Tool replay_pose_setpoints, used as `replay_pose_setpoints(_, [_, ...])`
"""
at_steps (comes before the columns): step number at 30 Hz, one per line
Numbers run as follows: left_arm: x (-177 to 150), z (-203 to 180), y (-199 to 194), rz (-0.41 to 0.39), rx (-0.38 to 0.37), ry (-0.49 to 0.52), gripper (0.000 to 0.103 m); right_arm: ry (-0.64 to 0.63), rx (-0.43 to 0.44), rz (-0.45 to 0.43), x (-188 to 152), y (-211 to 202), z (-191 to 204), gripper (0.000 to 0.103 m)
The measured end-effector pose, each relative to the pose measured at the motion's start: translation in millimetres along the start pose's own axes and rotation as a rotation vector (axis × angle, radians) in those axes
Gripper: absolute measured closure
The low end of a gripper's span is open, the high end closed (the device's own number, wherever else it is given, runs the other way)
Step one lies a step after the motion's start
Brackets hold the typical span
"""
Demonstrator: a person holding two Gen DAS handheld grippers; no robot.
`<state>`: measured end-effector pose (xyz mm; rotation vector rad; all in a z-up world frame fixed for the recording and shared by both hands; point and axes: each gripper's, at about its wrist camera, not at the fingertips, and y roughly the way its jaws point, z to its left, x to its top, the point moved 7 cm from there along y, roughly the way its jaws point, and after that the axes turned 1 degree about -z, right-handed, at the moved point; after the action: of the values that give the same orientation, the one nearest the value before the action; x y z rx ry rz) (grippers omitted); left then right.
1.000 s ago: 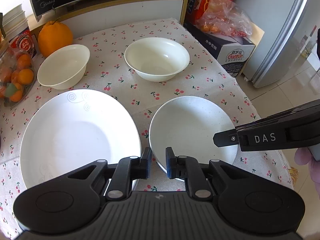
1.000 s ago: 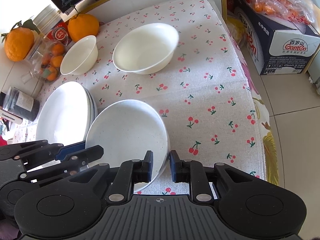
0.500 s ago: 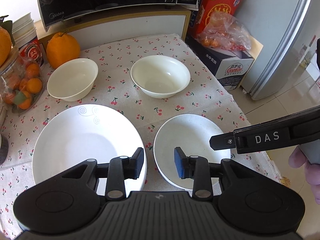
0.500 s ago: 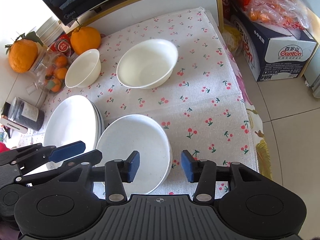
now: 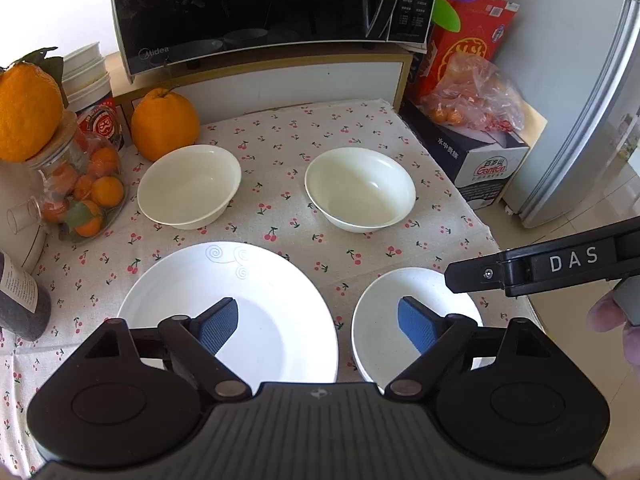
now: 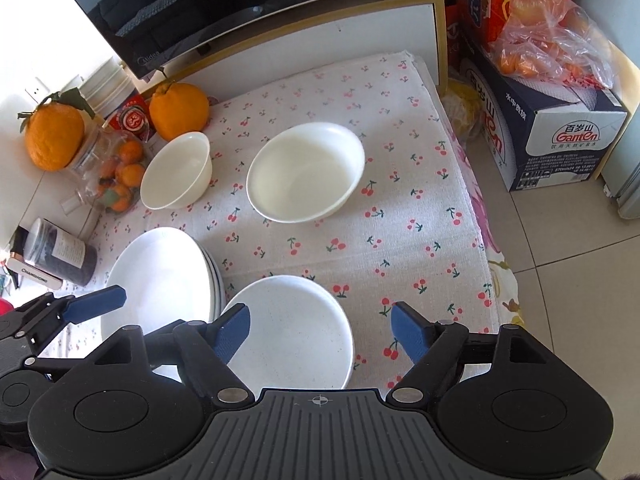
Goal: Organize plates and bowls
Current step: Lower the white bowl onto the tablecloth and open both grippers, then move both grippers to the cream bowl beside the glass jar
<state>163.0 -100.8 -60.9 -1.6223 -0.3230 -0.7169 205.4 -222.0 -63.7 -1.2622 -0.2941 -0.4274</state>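
**Both claws spread wide above the stacked white plates**

Left wrist view: the left gripper [image 5: 318, 322] hangs over the cherry-print tablecloth [image 5: 280, 208]. Its jaws have just been opening and now stand wide apart with nothing between them. Its ribbed blue pads [image 5: 414, 328] are matte against glossy crockery. One pad sits over the large round plate [image 5: 280, 320], smooth white with faint embossed swirls near its far rim; the other sits over the small plate [image 5: 384, 320], which lies just beside it on the cloth. Farther back stand two deep, cream-white bowls, the left bowl [image 5: 188, 186] and the right bowl [image 5: 360, 190], well apart. A black finger of the right gripper [image 5: 540, 266] reaches in from the right.

Right wrist view: the right gripper [image 6: 320, 330] has likewise just been opening; its jaws are spread and empty above the small plates [image 6: 296, 332], a low stack with layered rims. The large plates [image 6: 160, 276] form a second stack just beside it. The woven cloth looks coarse. A dimpled orange [image 6: 180, 110] sits behind the bowls.
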Motion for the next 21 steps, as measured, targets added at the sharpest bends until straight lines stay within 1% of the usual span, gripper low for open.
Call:
replay_pose_setpoints(1, [2,3,0,-0.003,0.010,-0.002,0.009,-0.002,-0.002,-0.005,2,0,1,0.017])
replay_pose_setpoints(4, [6,13,0,-0.006,0.034,-0.014,0.002,-0.007,-0.006,-0.016,10,1,2,0.014])
replay_pose_setpoints(6, [8,20,1,-0.001,0.041,-0.026,0.001,-0.010,-0.010,-0.021,15,2,4,0.012])
replay_pose_setpoints(8, [11,30,2,0.000,0.050,-0.043,0.001,-0.012,-0.011,-0.022,19,4,5,0.009])
replay_pose_setpoints(13, [19,58,3,0.005,0.056,-0.107,0.001,-0.005,0.025,-0.038,33,9,17,0.009])
replay_pose_setpoints(18, [28,84,5,-0.023,0.078,-0.156,0.000,-0.021,0.068,-0.050,48,23,39,0.009])
replay_pose_setpoints(21, [33,94,12,-0.025,0.087,-0.172,0.001,-0.037,0.095,-0.056,55,33,53,0.009])
